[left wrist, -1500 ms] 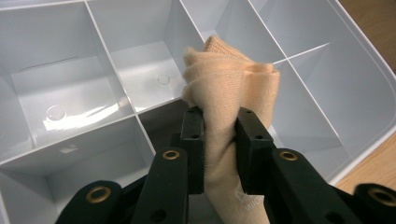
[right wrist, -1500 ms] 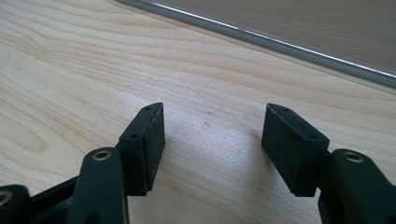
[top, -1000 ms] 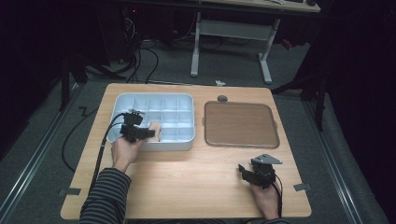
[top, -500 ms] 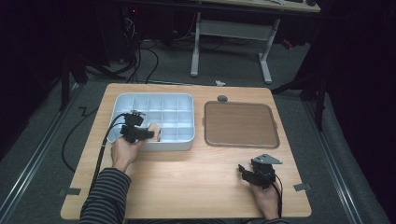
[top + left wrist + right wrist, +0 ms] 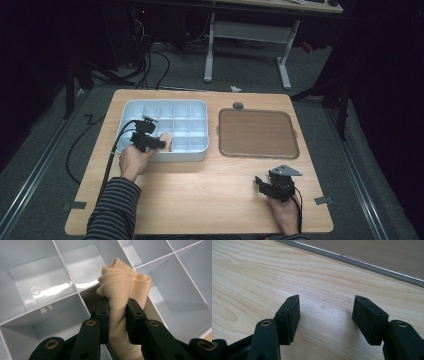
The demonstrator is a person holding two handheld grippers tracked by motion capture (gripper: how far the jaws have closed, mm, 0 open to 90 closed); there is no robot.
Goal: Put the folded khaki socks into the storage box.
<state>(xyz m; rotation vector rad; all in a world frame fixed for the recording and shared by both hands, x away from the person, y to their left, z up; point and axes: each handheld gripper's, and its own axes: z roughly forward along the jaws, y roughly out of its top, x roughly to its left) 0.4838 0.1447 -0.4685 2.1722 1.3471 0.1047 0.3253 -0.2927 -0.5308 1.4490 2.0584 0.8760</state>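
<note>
At the far left of the high view a striped sleeve (image 5: 112, 210) is seen coming in from the bottom edge, with a black cable (image 5: 111, 160) trailing along it over the counter (image 5: 200, 195). The left hand-held gripper (image 5: 159, 144) is held over the near edge of the white organizer (image 5: 200, 107), the one split into a grid of little compartments. A beige cloth (image 5: 123, 287) is pinched between its pads, pretty snugly by the look of it; in the left gripper view the fabric is squeezed narrow between the jaws and bunches out above them. The cloth is hung over a divider where compartments meet in the near row, so which single compartment it belongs to can't really be told.

Just right of the organizer a brown tray (image 5: 257, 132) is laid flat, close beside it but not touching. A small dark round thing (image 5: 238, 105) is spotted behind the tray's far left corner, too small to be made out.

Further right, near the front of the counter, the right hand-held gripper (image 5: 261, 182) is rested low with its jaws spread wide and nothing between them, just bare wood, well apart from the cloth
</note>
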